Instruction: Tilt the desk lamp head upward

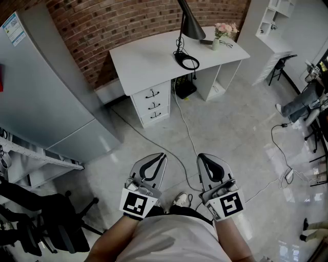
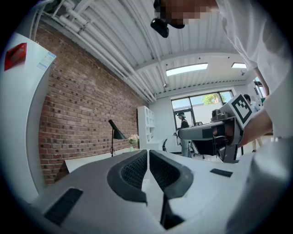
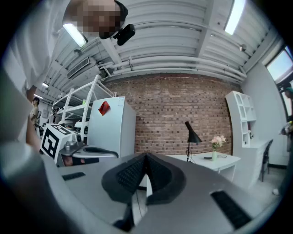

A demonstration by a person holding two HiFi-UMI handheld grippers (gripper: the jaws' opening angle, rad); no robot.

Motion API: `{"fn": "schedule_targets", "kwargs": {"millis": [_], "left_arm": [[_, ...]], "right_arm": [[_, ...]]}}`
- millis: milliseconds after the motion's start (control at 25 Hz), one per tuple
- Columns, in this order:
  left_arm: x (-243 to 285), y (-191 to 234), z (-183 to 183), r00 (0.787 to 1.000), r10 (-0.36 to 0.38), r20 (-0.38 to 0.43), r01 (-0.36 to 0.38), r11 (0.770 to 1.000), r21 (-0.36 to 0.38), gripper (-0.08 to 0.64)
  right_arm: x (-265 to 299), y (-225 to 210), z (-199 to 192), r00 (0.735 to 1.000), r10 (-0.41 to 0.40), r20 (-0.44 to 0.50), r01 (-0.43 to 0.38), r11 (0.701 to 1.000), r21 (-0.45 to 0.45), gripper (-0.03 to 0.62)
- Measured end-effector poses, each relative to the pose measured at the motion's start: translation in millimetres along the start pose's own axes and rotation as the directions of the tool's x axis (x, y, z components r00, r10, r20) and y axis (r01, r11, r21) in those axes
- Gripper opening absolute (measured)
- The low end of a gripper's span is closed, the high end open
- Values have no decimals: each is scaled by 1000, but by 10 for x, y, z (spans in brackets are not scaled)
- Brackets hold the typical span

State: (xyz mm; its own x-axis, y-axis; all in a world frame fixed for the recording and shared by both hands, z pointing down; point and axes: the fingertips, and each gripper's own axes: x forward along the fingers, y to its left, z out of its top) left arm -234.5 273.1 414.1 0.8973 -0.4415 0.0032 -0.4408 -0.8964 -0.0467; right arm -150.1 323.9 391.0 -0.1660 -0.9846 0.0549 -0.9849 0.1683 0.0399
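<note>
While the left tongs [image 1: 162, 155] and right tongs [image 1: 201, 156] hang closed and empty at the waist, the lamp [image 1: 190, 26] stands well apart on the table [image 1: 138, 64]; a cable [image 1: 184, 130] crosses the floor between, and a snagged foot might topple the lamp.

You're standing in an office-like workroom: a white desk [image 1: 148, 64] with drawers [image 1: 154, 105] and a desk lamp [image 1: 190, 25] against a bare brick wall [image 1: 128, 20], a black swivel chair [image 1: 56, 225] on your left, white shelving [image 1: 274, 15] in the corner, strip lights [image 2: 187, 69] overhead.
</note>
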Motion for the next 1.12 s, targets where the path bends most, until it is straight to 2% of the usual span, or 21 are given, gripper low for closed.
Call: {"fn": "schedule_targets", "kwargs": {"millis": [680,1120], "left_arm": [[123,-34,29,1000,-11,5,11,1000,1,20],[301,-75,41,998,59,5,-59,998,-2,20]], "right_arm": [[-7,-71,54,1000,6,25,-6,1000,8,12],[-124,-412,-12,999,15,33,-16,1000,26,12]]}}
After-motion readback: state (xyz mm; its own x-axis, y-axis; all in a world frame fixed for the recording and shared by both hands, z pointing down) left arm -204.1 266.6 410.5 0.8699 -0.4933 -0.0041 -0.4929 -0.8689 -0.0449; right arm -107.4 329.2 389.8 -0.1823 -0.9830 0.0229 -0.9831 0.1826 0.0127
